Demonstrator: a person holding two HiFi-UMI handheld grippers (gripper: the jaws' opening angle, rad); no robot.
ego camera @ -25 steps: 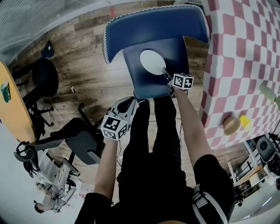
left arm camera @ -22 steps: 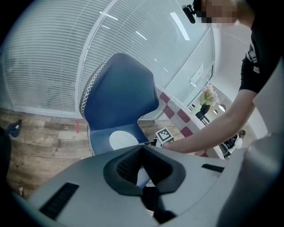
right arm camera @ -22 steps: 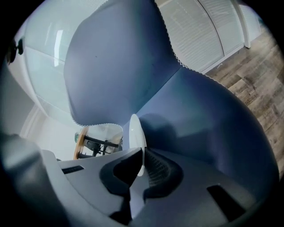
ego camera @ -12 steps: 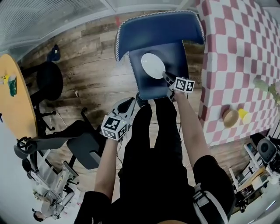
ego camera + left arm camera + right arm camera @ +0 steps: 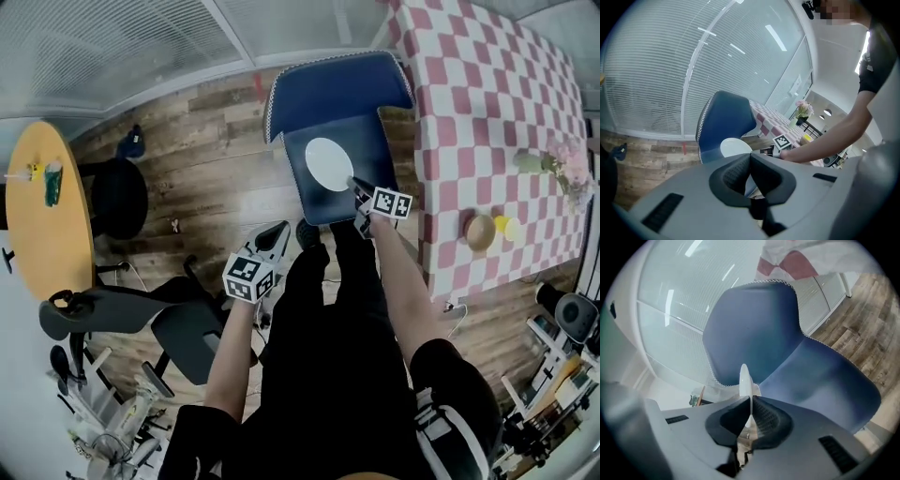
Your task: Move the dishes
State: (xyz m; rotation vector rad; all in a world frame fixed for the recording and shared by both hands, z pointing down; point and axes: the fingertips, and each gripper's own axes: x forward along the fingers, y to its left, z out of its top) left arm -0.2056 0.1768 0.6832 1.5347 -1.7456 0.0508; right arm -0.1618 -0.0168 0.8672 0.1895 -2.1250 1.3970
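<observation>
Still gripped: right gripper (image 5: 354, 185) pinches the round white plate (image 5: 328, 162) by its rim, over the blue upholstered chair (image 5: 337, 89).
Only the view has widened; the plate hasn't shifted, so the move is pending. Left gripper (image 5: 277, 231) is closed and empty.

R tongs (image 5: 357, 186) stretched fwd, arm nearly straight, forearm bare, jaws clamped on rim of white plate (image 5: 328, 163), edge-on btw them. L tongs (image 5: 277, 231) held back nearer body, elbow bent, jaws pressed together w/ nothing btw.
</observation>
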